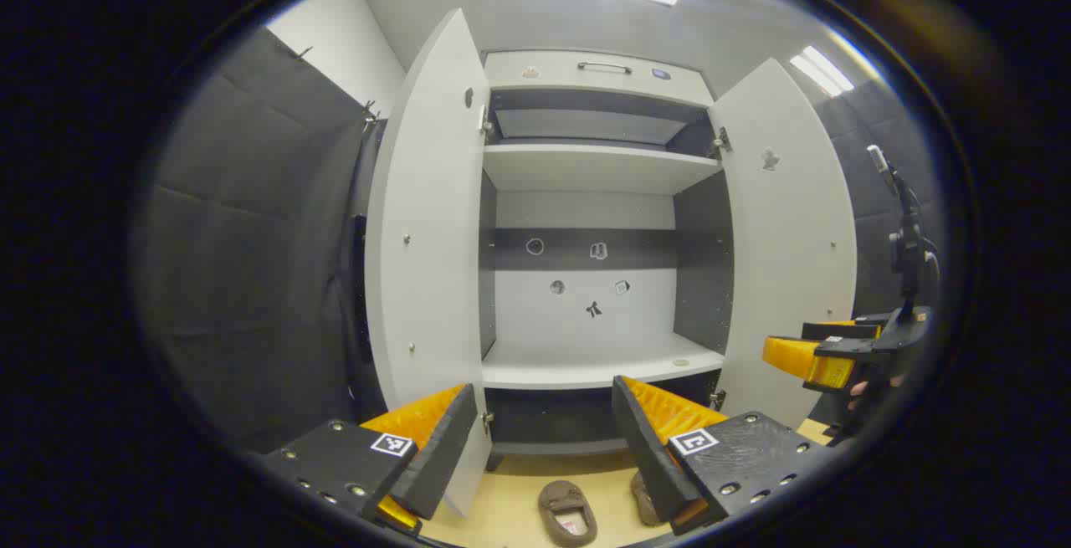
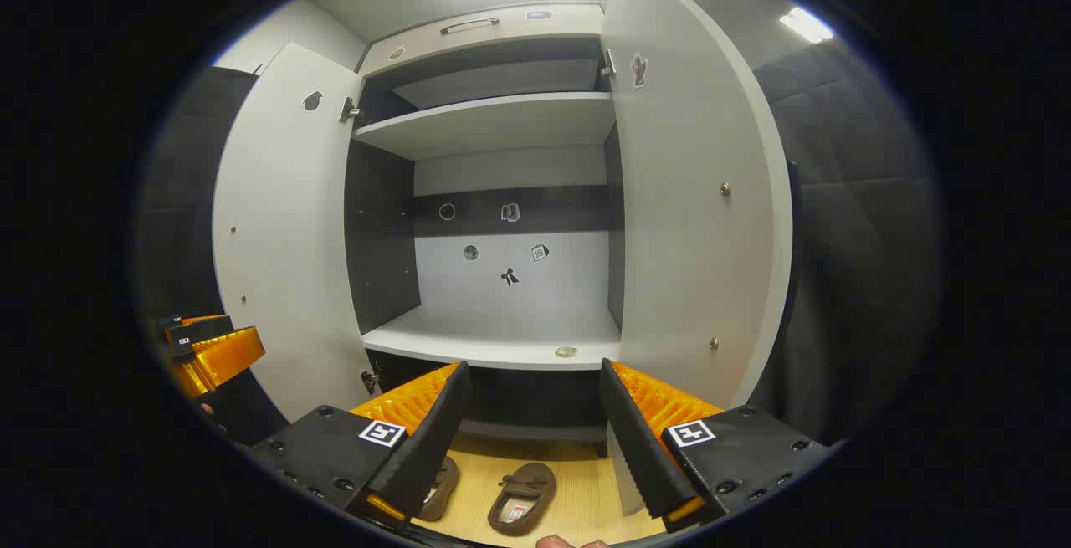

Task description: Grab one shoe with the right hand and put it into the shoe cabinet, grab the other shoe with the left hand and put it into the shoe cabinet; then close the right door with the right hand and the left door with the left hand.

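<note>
- The tall white shoe cabinet with dark inner walls (image 1: 586, 171) stands with its left door (image 1: 427, 222) and right door (image 1: 791, 230) both swung wide open.
- Two brown slip-on moccasin shoes (image 2: 520, 498) lie side by side on the pale wooden floor (image 2: 586, 489) just in front of the cabinet, below its lowest white shelf (image 2: 494, 339).
- The left gripper (image 1: 540, 448) hangs above the shoes, jaws spread, holding nothing.
- The right gripper (image 2: 527, 448) also hangs over them, jaws spread and empty.

Bright overhead glare, fisheye-warped edges
</note>
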The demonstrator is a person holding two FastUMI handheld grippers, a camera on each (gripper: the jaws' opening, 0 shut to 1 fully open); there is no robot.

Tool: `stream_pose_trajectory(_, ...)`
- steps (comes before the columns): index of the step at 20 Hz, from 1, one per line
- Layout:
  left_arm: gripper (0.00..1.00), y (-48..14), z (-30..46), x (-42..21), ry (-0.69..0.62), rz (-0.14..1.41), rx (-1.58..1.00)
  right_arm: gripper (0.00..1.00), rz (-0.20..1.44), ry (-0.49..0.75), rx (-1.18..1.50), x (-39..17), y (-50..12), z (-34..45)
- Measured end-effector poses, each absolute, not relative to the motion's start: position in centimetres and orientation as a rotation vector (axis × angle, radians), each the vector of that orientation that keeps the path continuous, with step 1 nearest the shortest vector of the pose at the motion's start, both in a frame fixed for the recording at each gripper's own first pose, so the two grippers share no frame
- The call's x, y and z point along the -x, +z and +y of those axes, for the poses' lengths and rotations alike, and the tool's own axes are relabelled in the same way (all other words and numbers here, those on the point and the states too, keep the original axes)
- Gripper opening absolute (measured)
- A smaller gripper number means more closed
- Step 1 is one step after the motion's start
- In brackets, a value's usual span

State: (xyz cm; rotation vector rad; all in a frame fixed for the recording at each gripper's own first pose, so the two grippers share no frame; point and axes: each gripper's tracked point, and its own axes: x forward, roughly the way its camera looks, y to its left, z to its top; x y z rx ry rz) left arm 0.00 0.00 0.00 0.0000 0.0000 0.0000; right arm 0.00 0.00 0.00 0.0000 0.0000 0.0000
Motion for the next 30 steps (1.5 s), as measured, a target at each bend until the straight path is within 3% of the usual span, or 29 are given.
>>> stream_pose_trajectory(10,1.00,-0.6,-1.8,-1.4,-0.071,-0.006,-0.018,0.96,0.002,-0.079,0.001,0.6,-0.6,-2.1)
stream_pose_trajectory(11,0.94,-0.9,-2.3,-1.7,-0.086,-0.005,-0.014,0.96,0.009,-0.084,-0.002,0.7,-1.0,-2.3)
stream_pose_trajectory(13,0.94,-1.7,-3.2,-2.1,-0.110,0.001,-0.004,0.98,0.008,-0.081,-0.008,0.9,-1.4,-2.2)
stream_pose_trajectory(19,0.94,-3.0,-2.7,-3.3,-0.100,0.022,0.029,0.96,0.063,-0.094,-0.001,1.1,-3.2,-2.4)
stream_pose_trajectory(30,0.94,-6.1,-1.3,-0.9,-0.066,0.056,0.011,0.98,0.164,0.055,0.017,-2.8,-4.2,1.8)
